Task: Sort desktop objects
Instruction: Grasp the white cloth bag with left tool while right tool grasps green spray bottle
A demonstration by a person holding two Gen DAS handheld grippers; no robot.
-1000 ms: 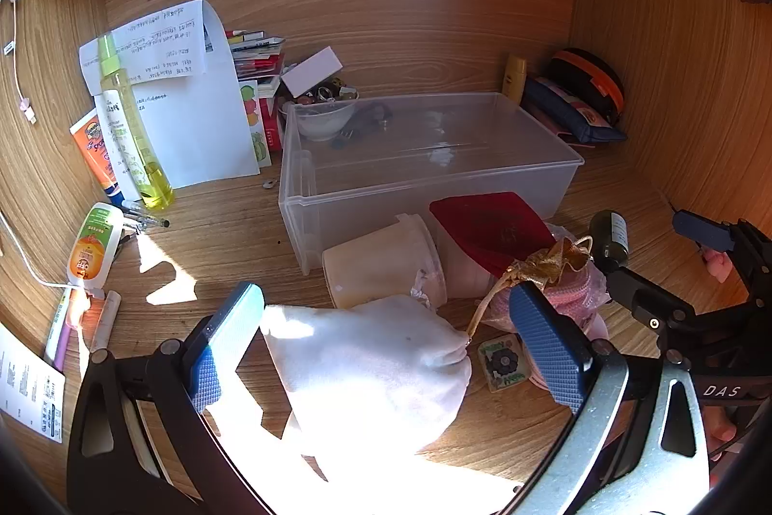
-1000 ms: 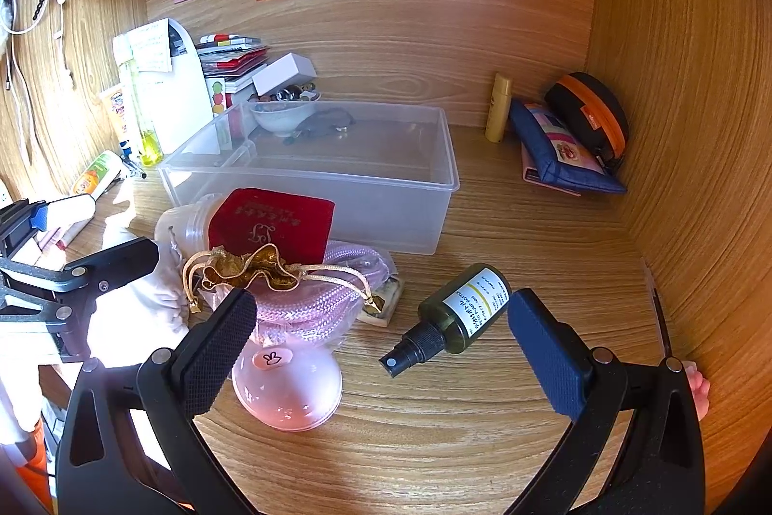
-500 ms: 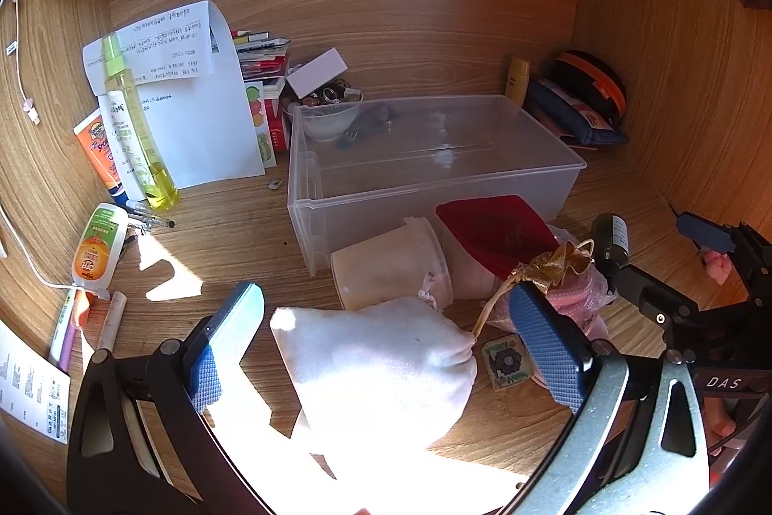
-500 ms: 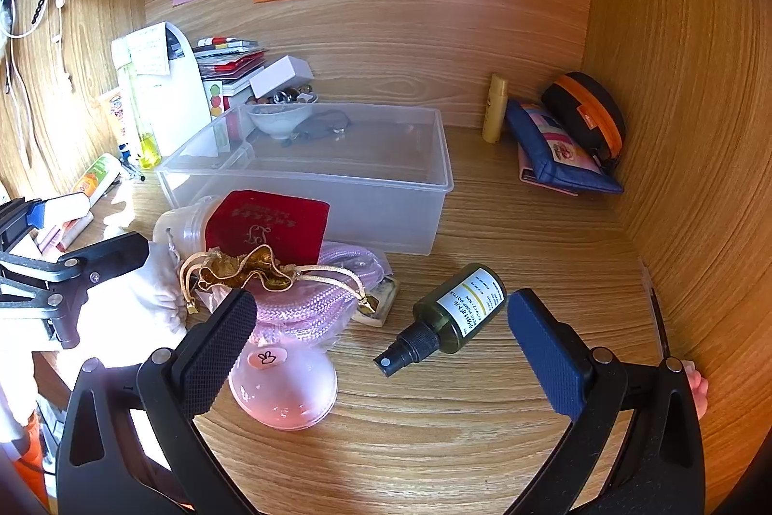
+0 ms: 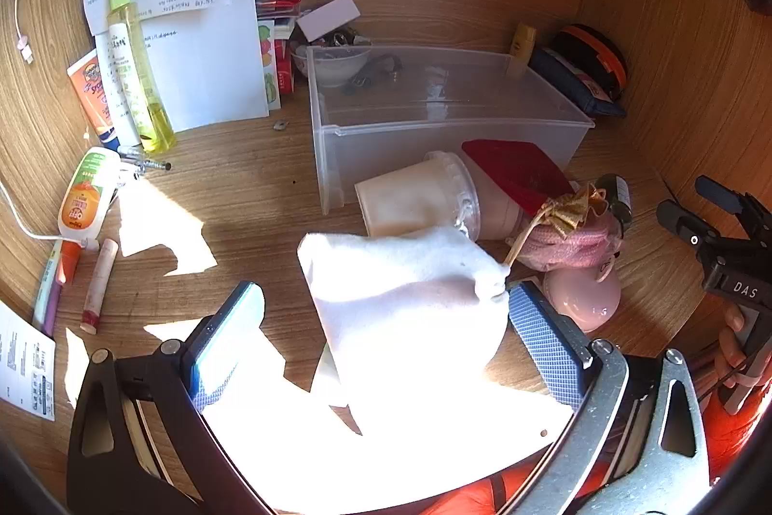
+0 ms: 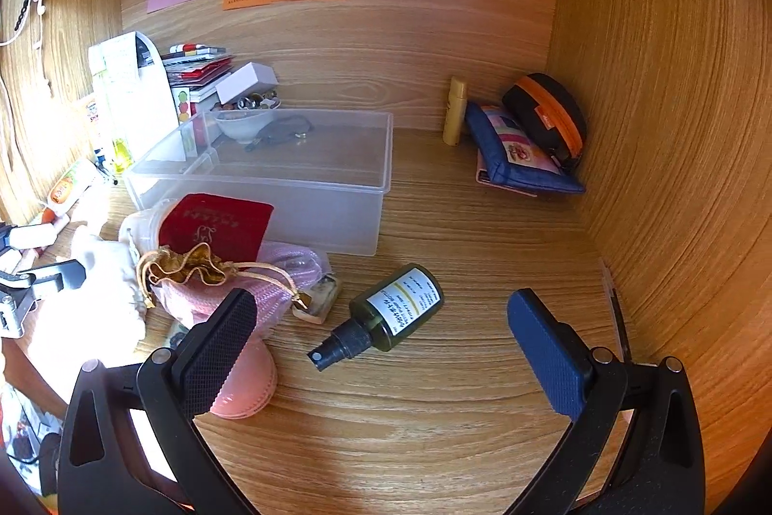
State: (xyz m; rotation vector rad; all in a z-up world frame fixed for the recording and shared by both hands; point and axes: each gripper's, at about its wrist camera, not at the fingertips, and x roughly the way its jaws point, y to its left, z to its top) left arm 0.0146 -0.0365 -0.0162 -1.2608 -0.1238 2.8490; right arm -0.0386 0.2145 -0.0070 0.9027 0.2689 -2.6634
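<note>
Clear bin (image 6: 299,182) holds a bowl (image 6: 241,125) and grey pouch (image 6: 282,127)

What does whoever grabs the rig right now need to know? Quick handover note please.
Left claw: open, straddling the white cloth pouch on the desk, not closed on it.
Right claw: open, empty, lined up on the dark green spray bottle lying on its side.
Clear bin: holds only a small bowl and a dark item at its far end.
Still on the desk in front of the bin: red pouch, gold drawstring bag, pink knit bag, pink case, cream tub.
Done: little, judging by the bin. Left: nearly all the sorting.
</note>
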